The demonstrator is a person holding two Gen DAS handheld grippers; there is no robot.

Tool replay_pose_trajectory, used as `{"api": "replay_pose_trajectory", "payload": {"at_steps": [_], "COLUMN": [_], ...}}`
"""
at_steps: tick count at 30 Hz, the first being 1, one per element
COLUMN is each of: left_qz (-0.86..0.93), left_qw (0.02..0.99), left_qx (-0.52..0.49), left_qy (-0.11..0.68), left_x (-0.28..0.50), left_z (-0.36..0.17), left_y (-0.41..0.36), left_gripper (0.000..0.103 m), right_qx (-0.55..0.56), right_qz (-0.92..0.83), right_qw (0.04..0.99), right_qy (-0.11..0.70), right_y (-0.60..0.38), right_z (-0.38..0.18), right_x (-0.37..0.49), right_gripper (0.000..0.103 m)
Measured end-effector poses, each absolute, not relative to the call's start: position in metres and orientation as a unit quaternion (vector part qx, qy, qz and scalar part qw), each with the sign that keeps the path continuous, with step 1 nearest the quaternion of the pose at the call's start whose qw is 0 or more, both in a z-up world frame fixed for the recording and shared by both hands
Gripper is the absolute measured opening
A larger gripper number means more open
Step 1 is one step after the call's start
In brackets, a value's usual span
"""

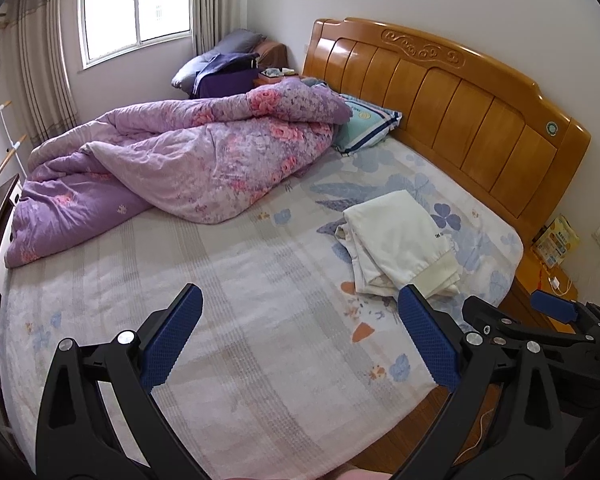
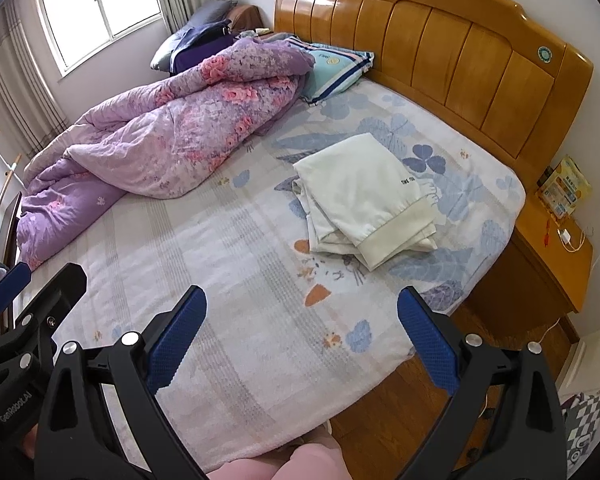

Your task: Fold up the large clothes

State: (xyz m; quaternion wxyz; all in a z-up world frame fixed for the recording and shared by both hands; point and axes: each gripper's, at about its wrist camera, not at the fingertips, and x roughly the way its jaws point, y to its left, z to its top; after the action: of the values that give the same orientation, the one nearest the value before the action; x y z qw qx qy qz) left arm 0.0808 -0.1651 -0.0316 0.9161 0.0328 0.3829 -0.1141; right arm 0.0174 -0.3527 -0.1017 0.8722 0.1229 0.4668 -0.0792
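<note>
A cream-white garment (image 1: 396, 240) (image 2: 364, 196) lies folded into a compact stack on the flowered bed sheet (image 1: 240, 300) (image 2: 236, 264), near the right side below the headboard, its ribbed cuff toward me. My left gripper (image 1: 300, 316) hovers open above the sheet, short of the garment, with nothing between its blue pads. My right gripper (image 2: 302, 316) is open as well, held back over the bed's near edge. Each gripper shows at the edge of the other's view.
A crumpled purple floral quilt (image 1: 172, 168) (image 2: 152, 140) fills the far left of the bed, beside a teal pillow (image 1: 366, 126) (image 2: 332, 66). A wooden headboard (image 1: 440, 100) and a nightstand (image 2: 552, 248) with a cable stand to the right. Wooden floor (image 2: 384, 412) lies below.
</note>
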Motion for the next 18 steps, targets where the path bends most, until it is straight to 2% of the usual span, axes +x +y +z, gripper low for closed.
{"api": "replay_pose_trajectory", "payload": {"at_steps": [18], "left_qz": [-0.131], "left_qw": [0.906], "left_qx": [0.043], "left_qy": [0.401], "left_x": [0.086], "left_z": [-0.039], "left_y": [-0.177], "left_gripper": [0.098], "right_qx": [0.142], "right_qz": [-0.093], "right_qw": [0.860], "right_qy": [0.482], "right_y": [-0.361], "right_z": [-0.110], "right_x": [0.014], "right_gripper": [0.093]}}
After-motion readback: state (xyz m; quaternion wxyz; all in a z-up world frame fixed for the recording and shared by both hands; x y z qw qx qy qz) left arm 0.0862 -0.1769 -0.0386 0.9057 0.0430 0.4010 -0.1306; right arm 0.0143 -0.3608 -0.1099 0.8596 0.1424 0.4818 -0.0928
